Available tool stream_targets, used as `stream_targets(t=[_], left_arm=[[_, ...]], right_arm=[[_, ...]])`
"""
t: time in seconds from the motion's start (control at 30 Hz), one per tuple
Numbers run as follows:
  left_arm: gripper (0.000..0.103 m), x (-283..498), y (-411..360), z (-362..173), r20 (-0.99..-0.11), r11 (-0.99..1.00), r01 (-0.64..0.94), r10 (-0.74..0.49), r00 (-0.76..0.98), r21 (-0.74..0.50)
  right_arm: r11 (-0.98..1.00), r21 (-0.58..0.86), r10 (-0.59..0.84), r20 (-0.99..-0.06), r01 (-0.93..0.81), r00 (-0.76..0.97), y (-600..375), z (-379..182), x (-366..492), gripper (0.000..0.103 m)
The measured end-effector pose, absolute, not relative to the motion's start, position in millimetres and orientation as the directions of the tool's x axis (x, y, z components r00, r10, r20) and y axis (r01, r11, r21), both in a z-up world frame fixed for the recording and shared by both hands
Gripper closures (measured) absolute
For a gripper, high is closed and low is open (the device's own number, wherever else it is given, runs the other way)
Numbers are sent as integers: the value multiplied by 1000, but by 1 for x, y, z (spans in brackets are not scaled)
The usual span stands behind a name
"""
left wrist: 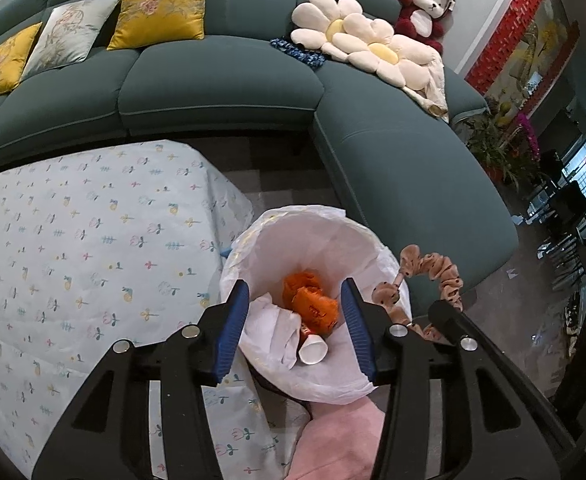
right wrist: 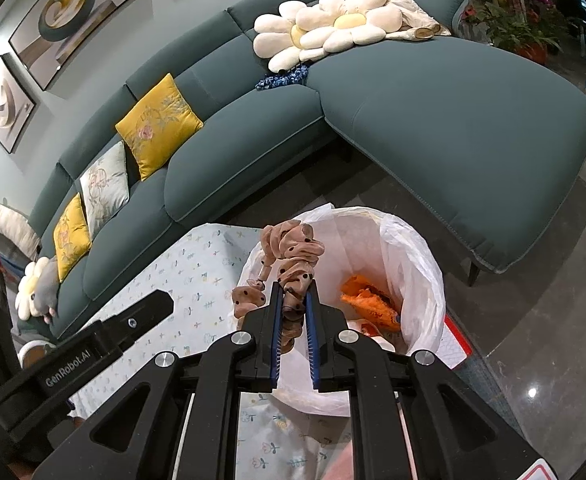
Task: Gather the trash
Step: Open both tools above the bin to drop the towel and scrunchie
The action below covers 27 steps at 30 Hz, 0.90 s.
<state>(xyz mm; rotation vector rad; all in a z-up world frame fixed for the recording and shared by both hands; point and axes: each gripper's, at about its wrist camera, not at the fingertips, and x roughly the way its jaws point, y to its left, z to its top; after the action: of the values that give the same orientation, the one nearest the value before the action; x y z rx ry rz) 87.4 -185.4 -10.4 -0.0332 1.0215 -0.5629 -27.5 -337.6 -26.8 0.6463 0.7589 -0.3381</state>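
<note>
The left gripper (left wrist: 295, 292) has its fingers apart over the bin (left wrist: 321, 248), nothing between them. The right gripper's (right wrist: 295, 290) fingers are clamped on one tan dotted scrunchie headband (right wrist: 293, 256) above the bin's rim at 9 o'clock. Inside the white liner lie one orange wrapper (left wrist: 311, 300) and one paper cup (left wrist: 313, 350). The flowered worktop (left wrist: 73, 240) stands at the bin's 9 o'clock.

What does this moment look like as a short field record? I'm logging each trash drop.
bin: white-lined trash bin beside the floral-cloth table
in bin: orange wrapper, white paper cup
left gripper: open over the bin, nothing between its fingers
right gripper: shut on tan dotted scrunchie headband, above the bin rim
</note>
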Motion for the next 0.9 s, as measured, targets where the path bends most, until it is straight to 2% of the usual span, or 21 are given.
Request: stream_targets(t=[0.3,0.4,0.57,0.7,0.73,0.8,0.9], left_arm=[[57,89,-175,-15,-806,873,409,-435,401,-267],[55,88,-173,-14,-807,878,407,-422,413,-251],[43,89,-169,-14,-809,892,392,-395,436,-225],[41,90,-163,-15,-812,901,374,-383,441,-222],[41,91,-161,-16,-813,902,370,-381,440,-223],[41,91,-158,-16,-815,904,364,-378,439,-223],[40,90,-156,-17,-817,906,361,-374,440,-221]], right_arm=[[778,404,-41,-732,482,680,-332,-27,-15,91],[793,390,-36,-737,468,675,-328,-27,-8,87],[826,338,-57,-747,452,662,-322,-24,2,85],[836,324,-68,-740,443,669,-320,-17,6,78],[837,322,-70,-739,442,670,-320,-16,6,73],[841,320,-71,-735,437,675,-320,-14,6,68],[849,309,-74,-734,429,675,-318,-11,7,68]])
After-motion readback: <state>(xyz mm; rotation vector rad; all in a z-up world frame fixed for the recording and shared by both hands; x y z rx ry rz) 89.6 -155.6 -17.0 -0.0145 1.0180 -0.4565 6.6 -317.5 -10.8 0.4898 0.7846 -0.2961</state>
